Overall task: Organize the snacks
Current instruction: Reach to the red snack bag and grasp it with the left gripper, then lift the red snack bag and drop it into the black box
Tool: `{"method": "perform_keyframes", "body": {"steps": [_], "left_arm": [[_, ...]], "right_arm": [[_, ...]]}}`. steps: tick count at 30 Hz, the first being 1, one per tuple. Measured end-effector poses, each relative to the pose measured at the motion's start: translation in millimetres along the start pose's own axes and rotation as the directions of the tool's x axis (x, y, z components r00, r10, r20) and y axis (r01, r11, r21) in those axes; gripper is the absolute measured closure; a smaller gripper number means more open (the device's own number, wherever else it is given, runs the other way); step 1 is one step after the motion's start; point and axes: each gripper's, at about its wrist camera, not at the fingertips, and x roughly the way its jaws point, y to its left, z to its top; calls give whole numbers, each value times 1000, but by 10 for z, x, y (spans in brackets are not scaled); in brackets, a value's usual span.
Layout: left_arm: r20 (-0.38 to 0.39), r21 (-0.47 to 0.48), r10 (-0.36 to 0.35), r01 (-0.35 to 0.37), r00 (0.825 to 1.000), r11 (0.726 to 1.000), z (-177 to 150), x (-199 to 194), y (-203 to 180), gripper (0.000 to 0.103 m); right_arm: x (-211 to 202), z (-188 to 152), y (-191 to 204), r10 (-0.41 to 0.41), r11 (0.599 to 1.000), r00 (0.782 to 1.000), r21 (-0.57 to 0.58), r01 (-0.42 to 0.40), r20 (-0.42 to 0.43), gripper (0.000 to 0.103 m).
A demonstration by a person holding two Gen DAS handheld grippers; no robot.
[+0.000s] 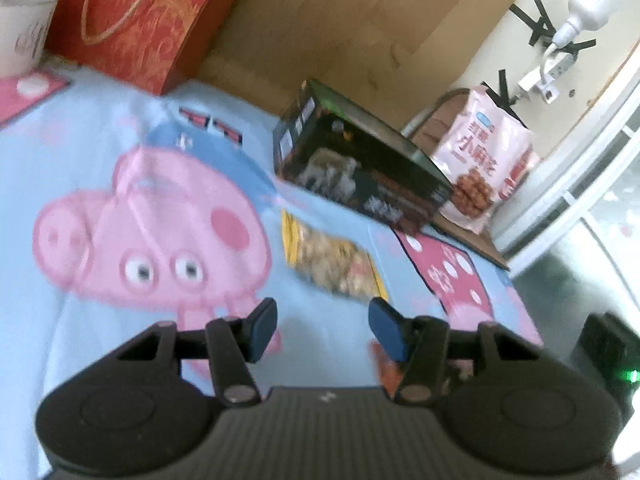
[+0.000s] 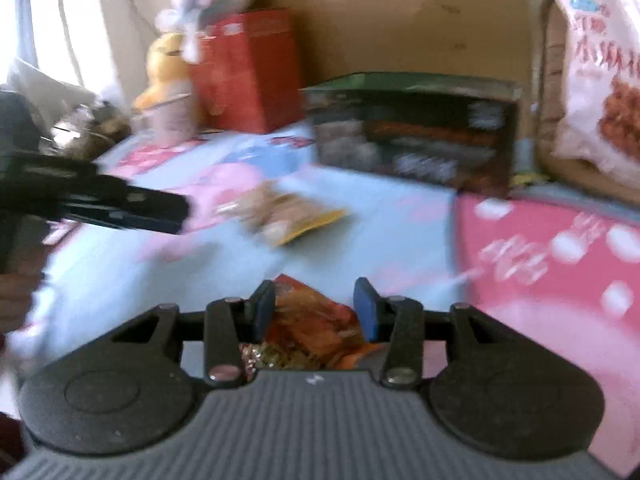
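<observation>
Between my right gripper's [image 2: 314, 310] parted blue pads lies a crinkly orange-red foil snack packet [image 2: 310, 330], ungripped. My left gripper [image 1: 323, 326], open and empty, faces a flat yellow-edged snack bag [image 1: 334, 262] just ahead.

Light-blue cartoon-pig printed cloth [image 1: 100, 128] covers table. Dark rectangular snack box [image 1: 360, 160] lies on cloth toward rear, before brown cardboard backing [image 1: 320, 20]. Pink puffed snack bag [image 1: 484, 160] leans upright just right of box. Yellow-edged clear snack packet [image 1: 332, 260] lies flat on cloth before box. Red gold-patterned gift bag [image 1: 140, 20] stands rear left. Orange-red foil snack packet [image 2: 312, 324] lies nearest, between right tool's [image 2: 316, 312] pads. Left tool [image 1: 322, 326] over cloth, left of it.
</observation>
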Motion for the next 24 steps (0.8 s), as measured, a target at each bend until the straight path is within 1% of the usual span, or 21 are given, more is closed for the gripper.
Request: {"method": "perform_keyframes", "body": {"steps": [1,2,4,6,9,12,15,16,17,18,19,21,23,24], "left_arm": [[-10,-6,-13,13,1000,1000,-45,-18,7,50],[-17,-4,-16,16,1000,1000,-81,-31,3,50],[-23,9,-12,13,1000,1000,-150,-80,-33,50],[-33,12,-33,33,999,999,-205,-139,-45,50],[-59,-4,-84,84,995,996,-304,-215,-34,50],[-88,-36,-154,152,984,988,-414,-234,-41,50],[-116,0,-182,183,976,983,-539,-213,-138,50],[-131,10,-181,184,975,983,-578,-188,-159,51],[-128,22,-187,191,974,981,-619,-175,-176,51],[-123,32,-193,198,973,980,-645,-175,-196,51],[-123,37,-196,202,973,979,-656,-175,-207,51],[-121,33,-198,203,973,979,-657,-186,-195,51],[-102,39,-183,187,978,981,-655,-235,-167,50],[-91,39,-172,176,981,984,-650,-270,-139,50]], "right_arm": [[10,-19,111,8,1000,1000,-26,-7,18,55],[17,-38,230,21,998,1000,-56,-20,15,55],[17,-37,301,47,998,998,-50,-45,33,57],[-75,-7,224,44,999,997,-1,-44,55,57],[-257,13,22,22,994,997,102,-29,75,56],[-405,-144,-111,21,978,998,205,-31,51,56],[-491,-380,-141,62,954,998,292,-63,14,58],[-515,-429,-130,70,946,997,314,-77,32,58],[-493,-451,-124,95,934,995,342,-102,37,59],[-445,-458,-118,127,919,991,371,-132,37,63],[-396,-465,-105,161,903,986,398,-162,36,72],[-269,-473,-60,215,869,976,447,-212,44,77],[-219,-411,-18,216,869,975,446,-214,46,80],[-225,-387,-31,228,862,973,457,-220,39,84]]}}
